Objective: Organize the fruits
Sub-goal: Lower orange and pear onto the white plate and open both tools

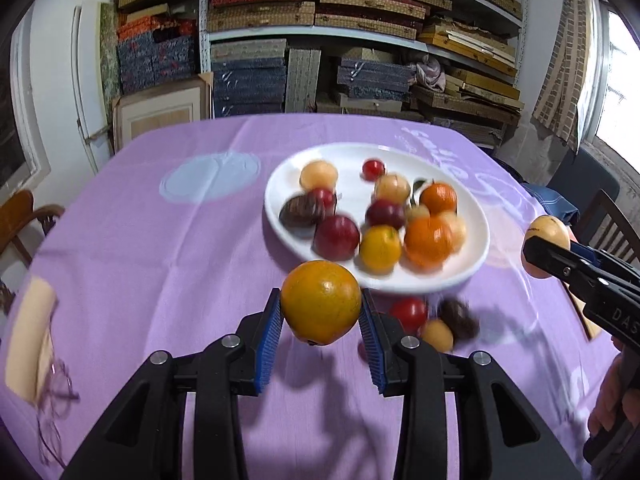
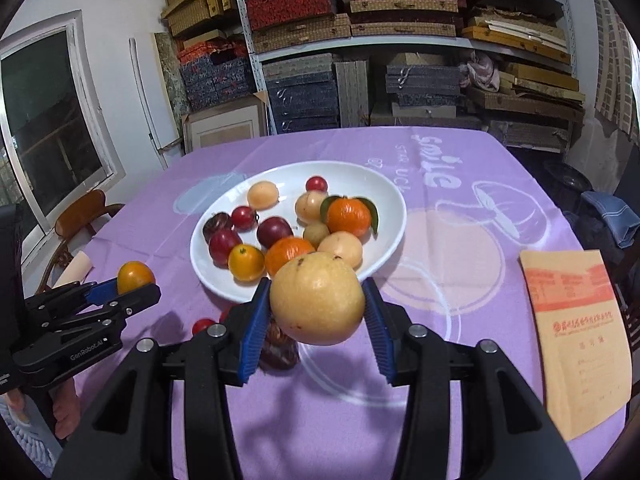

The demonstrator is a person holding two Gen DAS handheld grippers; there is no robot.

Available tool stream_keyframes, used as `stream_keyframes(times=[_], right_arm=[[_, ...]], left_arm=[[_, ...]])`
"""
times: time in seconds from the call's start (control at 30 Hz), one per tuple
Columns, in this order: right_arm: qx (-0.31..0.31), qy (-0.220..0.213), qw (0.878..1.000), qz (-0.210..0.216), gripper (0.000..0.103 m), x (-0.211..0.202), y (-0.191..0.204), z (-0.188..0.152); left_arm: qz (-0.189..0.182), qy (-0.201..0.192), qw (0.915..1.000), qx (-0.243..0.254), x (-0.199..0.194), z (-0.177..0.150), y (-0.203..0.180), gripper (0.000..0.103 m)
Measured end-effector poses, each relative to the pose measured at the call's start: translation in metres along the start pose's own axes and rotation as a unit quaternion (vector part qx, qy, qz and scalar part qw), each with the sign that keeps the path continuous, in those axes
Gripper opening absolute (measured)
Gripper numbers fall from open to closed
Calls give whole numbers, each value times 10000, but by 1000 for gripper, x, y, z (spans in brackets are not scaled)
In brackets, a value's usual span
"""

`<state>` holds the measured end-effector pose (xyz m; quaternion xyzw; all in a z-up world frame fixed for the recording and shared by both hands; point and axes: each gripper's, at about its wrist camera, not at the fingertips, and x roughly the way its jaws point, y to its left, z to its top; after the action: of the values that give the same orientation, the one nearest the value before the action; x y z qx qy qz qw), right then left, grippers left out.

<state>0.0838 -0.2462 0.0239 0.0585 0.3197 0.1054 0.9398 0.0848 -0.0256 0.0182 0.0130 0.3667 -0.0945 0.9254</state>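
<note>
1. Near the white plate (image 2: 384,200), on its near side, the left gripper (image 1: 321,312) pinched an orange (image 1: 320,302) between its blue pads, lifted clear of the purple tablecloth (image 1: 160,240).
2. Beside it, also on the plate's near side, the right gripper (image 2: 316,308) was clamped across the widest part of a pale yellow pear (image 2: 317,298).
3. About 12 smaller fruits lay on the plate: oranges, red plums, pale apricots, 1 dark fruit.
4. Loose on the cloth just short of the plate sat a red tomato (image 1: 408,312), a small apricot (image 1: 437,334) and a dark fruit (image 1: 460,318).
5. Both held fruits looked round, smooth and fairly firm, likely to slip or roll, so gripping across the middle seemed safest; the pear probably bruises under hard pressure.
</note>
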Motion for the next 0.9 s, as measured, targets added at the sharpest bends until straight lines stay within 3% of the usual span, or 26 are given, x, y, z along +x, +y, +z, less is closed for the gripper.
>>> stream_keyframes(times=[0.17,0.33,0.43,0.63,0.9], right_arm=[[137,310,9994,-9,45,56,-2,49],[77,506,9982,-297,45,110,-1,69],[101,551,9981,-251,45,127,-2,74],[-5,564,9980,-288,48,134,2,82],[26,92,9997,-235,51,86,-1,79]], left_arm=[[15,44,10000,-22,33,40,-14,38],[66,200,9998,43,71,58,-26,38],[102,148,9998,64,84,64,-30,39],[163,69,9998,46,89,69,-32,65],[244,-23,9997,-25,64,64,-14,72]])
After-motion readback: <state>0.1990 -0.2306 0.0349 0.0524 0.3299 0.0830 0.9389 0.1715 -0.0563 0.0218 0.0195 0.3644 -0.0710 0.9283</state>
